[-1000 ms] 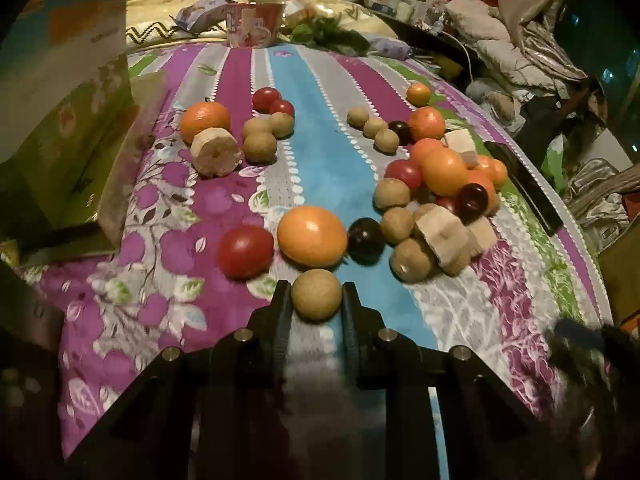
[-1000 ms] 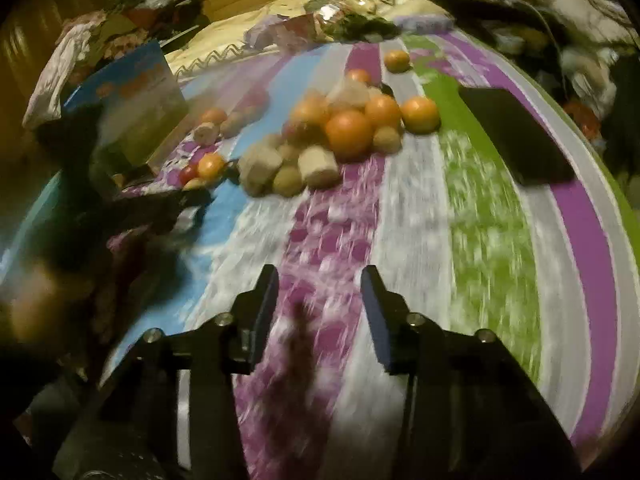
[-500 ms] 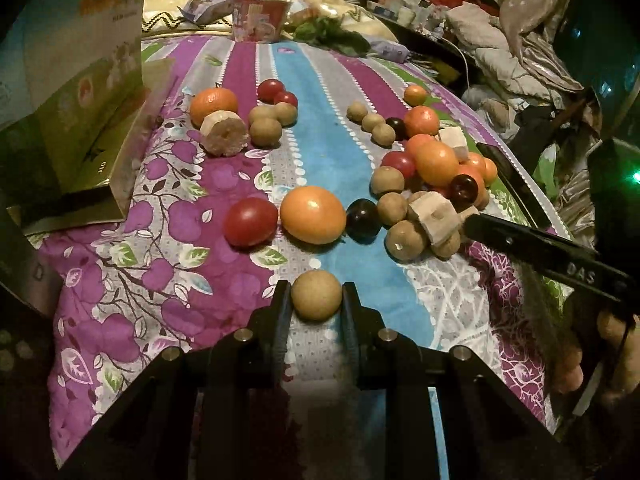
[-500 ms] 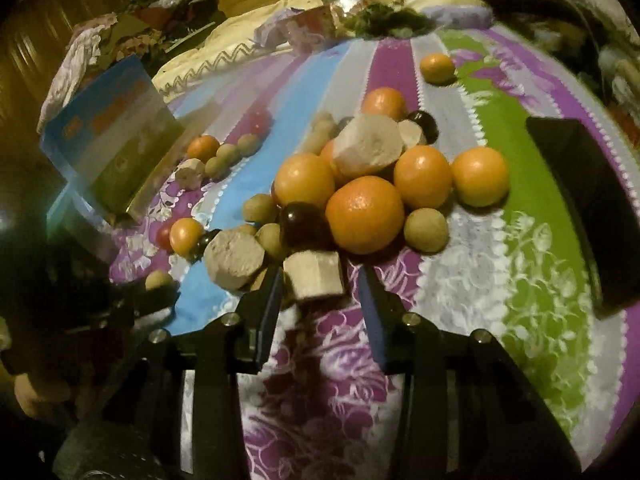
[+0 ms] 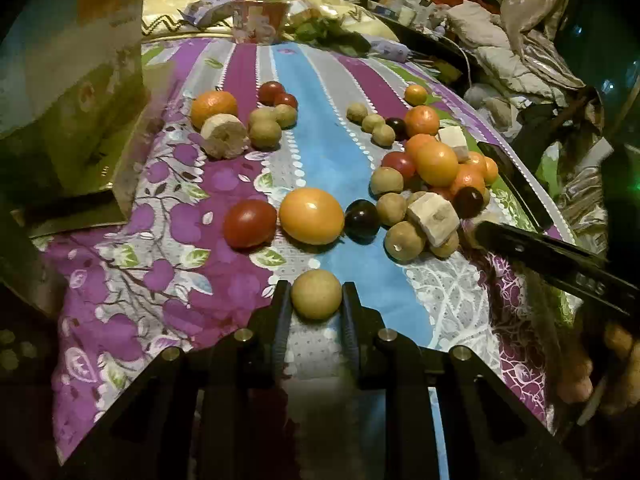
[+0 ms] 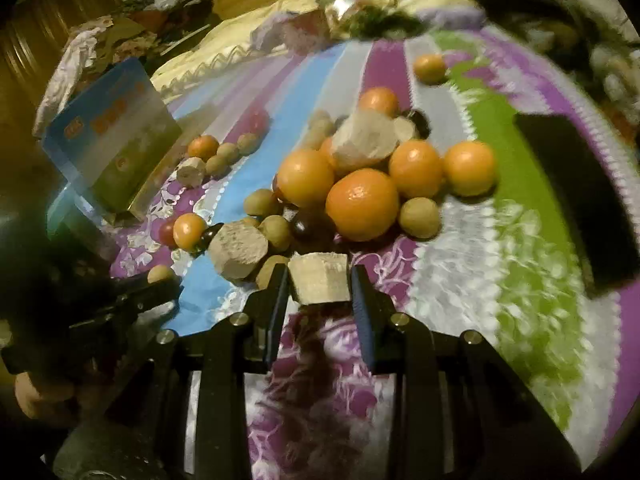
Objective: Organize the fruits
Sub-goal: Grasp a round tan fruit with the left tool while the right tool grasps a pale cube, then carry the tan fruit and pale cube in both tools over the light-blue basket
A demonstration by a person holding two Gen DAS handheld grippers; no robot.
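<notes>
My left gripper is shut on a small round tan fruit, low over the striped bedspread. Ahead of it lie a red fruit, a large orange and a dark plum. A mixed pile of oranges, tan fruits and pale cut chunks lies to the right. My right gripper has its fingers around a pale cut chunk at the near edge of that pile; there is a small gap at the right finger. The right gripper also shows in the left wrist view.
A smaller group of an orange, tan fruits and red fruits lies at the far left. A blue-green box stands at the left. A flat dark object lies on the right. Pillows and clutter sit at the bed's far end.
My right gripper swept in from the open bedspread to the pile and now brackets the pale chunk. My left gripper kept hold of the tan fruit and shifted slightly.
</notes>
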